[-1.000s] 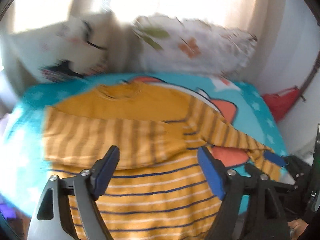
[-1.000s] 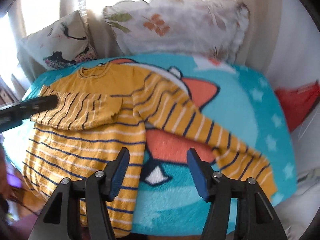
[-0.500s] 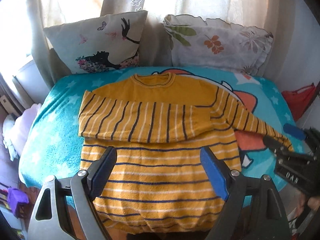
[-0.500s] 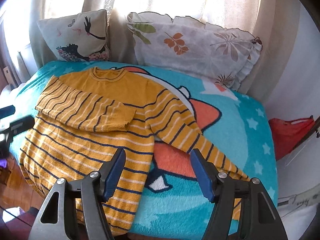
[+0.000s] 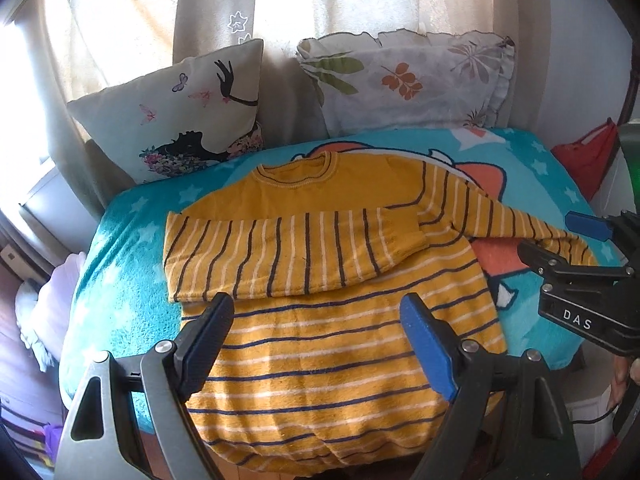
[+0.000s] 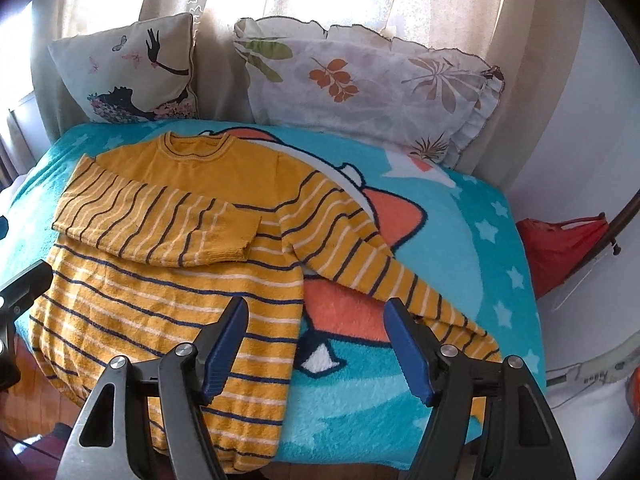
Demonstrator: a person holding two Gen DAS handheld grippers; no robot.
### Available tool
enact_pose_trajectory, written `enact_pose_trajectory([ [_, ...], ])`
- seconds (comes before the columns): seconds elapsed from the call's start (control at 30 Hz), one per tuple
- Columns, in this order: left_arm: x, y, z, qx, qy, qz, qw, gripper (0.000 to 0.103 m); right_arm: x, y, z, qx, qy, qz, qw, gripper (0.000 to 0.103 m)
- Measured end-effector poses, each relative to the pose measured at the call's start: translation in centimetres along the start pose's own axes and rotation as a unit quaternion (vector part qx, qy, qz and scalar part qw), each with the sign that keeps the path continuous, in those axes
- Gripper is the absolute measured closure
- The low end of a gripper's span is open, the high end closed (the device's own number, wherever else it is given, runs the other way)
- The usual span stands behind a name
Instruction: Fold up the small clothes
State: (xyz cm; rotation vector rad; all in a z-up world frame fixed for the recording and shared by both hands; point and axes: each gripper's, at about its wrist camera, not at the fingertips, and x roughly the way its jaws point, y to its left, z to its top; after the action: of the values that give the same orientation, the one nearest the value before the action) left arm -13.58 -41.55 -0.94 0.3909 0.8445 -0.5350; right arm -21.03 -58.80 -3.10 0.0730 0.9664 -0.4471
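Observation:
A small yellow striped sweater (image 5: 328,320) lies flat on a turquoise blanket (image 5: 120,280), neck toward the pillows. Its left sleeve (image 5: 288,256) is folded across the chest. Its right sleeve (image 6: 384,264) stretches out diagonally over the blanket (image 6: 460,240). My left gripper (image 5: 316,332) is open and empty above the sweater's lower body. My right gripper (image 6: 316,336) is open and empty above the sweater's right edge, near the right sleeve's cuff (image 6: 476,340). The right gripper also shows in the left wrist view (image 5: 560,240), beside that cuff.
Two cushions lean on the curtain behind: one with a black figure (image 5: 180,120), one with leaf print (image 5: 408,84). A red bag (image 6: 560,248) sits to the right of the bed. The sweater's hem hangs over the bed's front edge (image 5: 320,460).
Both grippers have pulled back and risen, so more of the bed shows. The sweater has not moved; the left sleeve stays folded.

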Motion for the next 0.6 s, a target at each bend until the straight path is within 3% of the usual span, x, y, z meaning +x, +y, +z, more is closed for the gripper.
enact_pose_trajectory([
  [0.6,0.8,3.5,-1.1,-0.008,0.025,-0.001,0.9997,0.019,1.0,4.2,-0.2,-0.009,0.036,-0.023,0.999,0.026],
])
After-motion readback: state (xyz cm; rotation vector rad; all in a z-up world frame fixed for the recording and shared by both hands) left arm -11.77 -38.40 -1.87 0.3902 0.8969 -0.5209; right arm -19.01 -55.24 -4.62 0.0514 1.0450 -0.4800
